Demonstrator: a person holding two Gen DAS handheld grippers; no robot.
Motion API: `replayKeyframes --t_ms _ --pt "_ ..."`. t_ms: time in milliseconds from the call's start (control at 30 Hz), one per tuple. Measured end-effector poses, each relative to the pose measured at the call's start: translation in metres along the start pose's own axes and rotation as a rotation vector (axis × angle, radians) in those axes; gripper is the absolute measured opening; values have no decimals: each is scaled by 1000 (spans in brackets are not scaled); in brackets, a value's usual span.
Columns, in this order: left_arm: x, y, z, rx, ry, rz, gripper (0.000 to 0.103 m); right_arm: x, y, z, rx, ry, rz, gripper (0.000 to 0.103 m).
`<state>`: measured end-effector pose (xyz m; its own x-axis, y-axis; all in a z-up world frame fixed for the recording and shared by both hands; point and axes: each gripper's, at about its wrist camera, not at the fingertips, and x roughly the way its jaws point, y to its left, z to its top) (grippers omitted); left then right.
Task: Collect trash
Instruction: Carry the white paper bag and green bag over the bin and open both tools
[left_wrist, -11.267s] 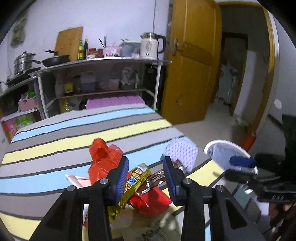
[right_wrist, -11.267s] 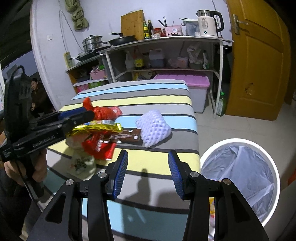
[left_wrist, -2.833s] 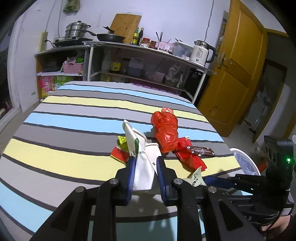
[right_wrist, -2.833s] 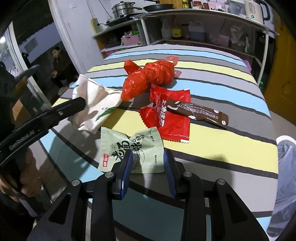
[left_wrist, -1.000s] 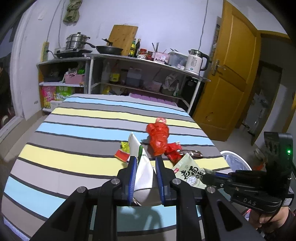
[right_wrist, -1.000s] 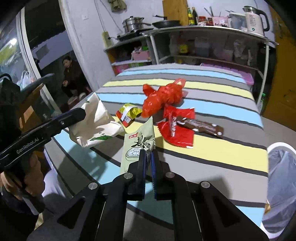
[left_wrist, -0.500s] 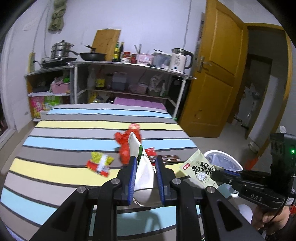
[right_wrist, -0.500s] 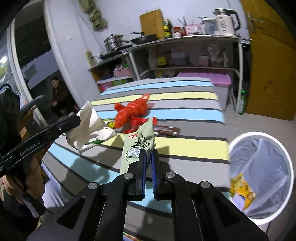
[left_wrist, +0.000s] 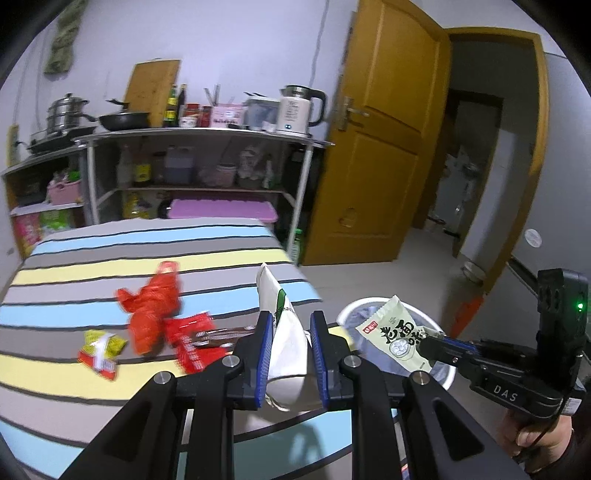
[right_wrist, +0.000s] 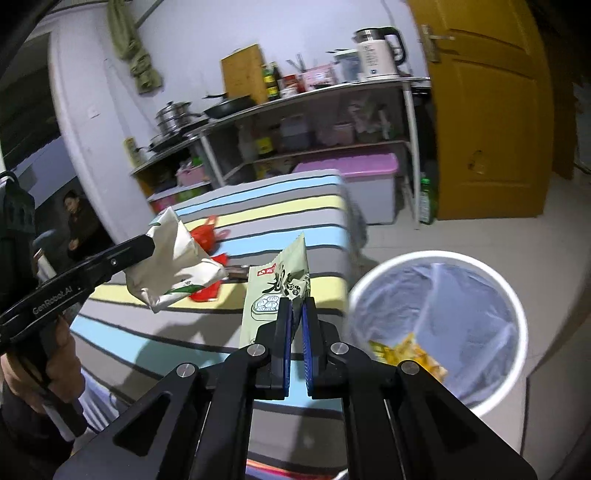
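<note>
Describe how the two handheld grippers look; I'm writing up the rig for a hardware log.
Both are matte black frames with silver bolt heads and blue-padded jaws. The left gripper carries white "GenRobot.AI" lettering along its arm; the right gripper shows "DAS" lettering, a boxy black module with a green light, and a thin black cable by the hand.

Bedspread (left_wrist: 110, 266) is striped grey, light blue and pale yellow with thin black lines. Lower left there's a bright red plastic bag (left_wrist: 153, 306), a red wrapper (left_wrist: 192, 339), a yellow-red packet (left_wrist: 101, 349) and a brown bar wrapper (left_wrist: 225, 334). White bag with green print (left_wrist: 284, 332), pale green packet (left_wrist: 400, 338) with a red logo, white bin (right_wrist: 513, 314) with a clear liner.
</note>
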<state>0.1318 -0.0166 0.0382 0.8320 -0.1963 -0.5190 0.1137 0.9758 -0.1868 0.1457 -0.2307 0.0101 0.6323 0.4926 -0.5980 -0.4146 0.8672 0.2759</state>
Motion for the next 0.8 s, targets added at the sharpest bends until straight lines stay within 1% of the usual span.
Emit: replayKeyframes --t_ms 267,467,667,800 --pt "40 -49 8 64 29 -96 21 -13 -44 -6 77 -13 -73 6" --pt "70 -83 6 105 64 -152 21 -18 -74 -10 120 -8 -120 6" --pt "94 -105 -2 143 103 -196 21 -16 -97 -14 162 5 -143 6" --pt "108 -107 -6 143 131 -219 21 -9 -105 -14 173 25 -146 7"
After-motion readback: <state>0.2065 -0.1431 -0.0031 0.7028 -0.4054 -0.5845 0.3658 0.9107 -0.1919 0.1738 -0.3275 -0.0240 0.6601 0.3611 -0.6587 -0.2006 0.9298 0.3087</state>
